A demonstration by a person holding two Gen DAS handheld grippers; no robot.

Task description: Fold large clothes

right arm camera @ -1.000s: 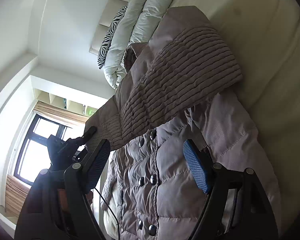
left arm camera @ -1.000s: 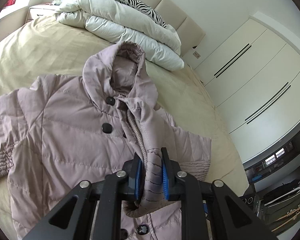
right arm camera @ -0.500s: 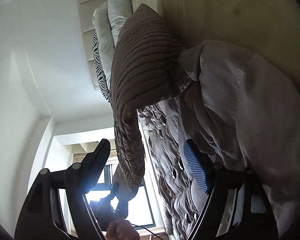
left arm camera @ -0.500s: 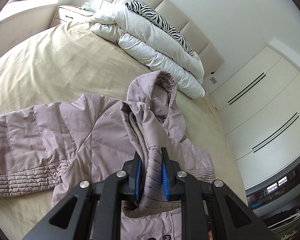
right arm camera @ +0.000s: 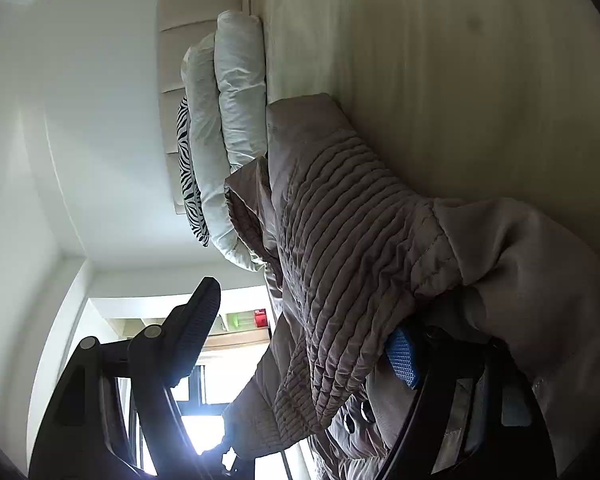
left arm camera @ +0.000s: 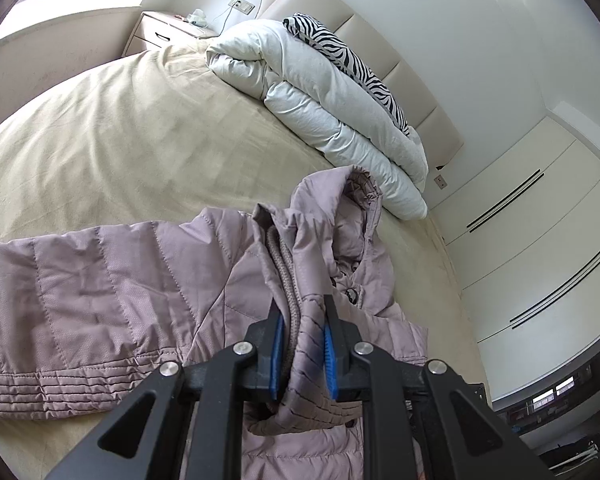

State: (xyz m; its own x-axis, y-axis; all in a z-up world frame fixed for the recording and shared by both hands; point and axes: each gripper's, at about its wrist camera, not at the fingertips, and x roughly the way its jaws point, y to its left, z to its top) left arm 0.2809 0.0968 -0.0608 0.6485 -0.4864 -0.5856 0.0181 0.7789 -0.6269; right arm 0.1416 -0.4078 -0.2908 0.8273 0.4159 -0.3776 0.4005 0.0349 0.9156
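Change since a second ago: both wrist views have swung; the left view now takes in more bare bed and the coat's outstretched sleeve, and the right view has rolled until the bed stands along its right side, with the ribbed cuff draped over the blue pad.
Left gripper [left arm camera: 300, 340]: closed tight on a bunched fold of the coat, both blue pads pressing a ribbed cuff and a knitted inner trim between them.
Right gripper [right arm camera: 300, 328]: jaws stand wide apart; ribbed cuff fabric lies over the blue-padded finger [right arm camera: 402, 356], while the other finger is clear of the cloth, against the window light.
Puffer coat [left arm camera: 148, 292]: mauve, quilted, hooded; spread on the bed, partly lifted at the left gripper.
Hood [left arm camera: 340, 208]: stands up beyond the left gripper, towards the duvet.
Sleeve [left arm camera: 48, 320]: lies flat on the bed, stretched out to the left of the left gripper, ribbed cuff band along its lower edge.
Buttons [right arm camera: 358, 416]: dark, on the coat front just below the draped cuff.
Bed [left arm camera: 112, 128]: beige sheet, bare beyond the coat.
Duvet [left arm camera: 332, 108]: white, folded, at the bed's head beyond the hood.
Zebra-print pillow [left arm camera: 352, 64]: on top of the duvet, against the headboard.
Nightstand [left arm camera: 168, 32]: beside the bed's head, far corner.
Wardrobe [left arm camera: 540, 240]: white doors, right of the bed.
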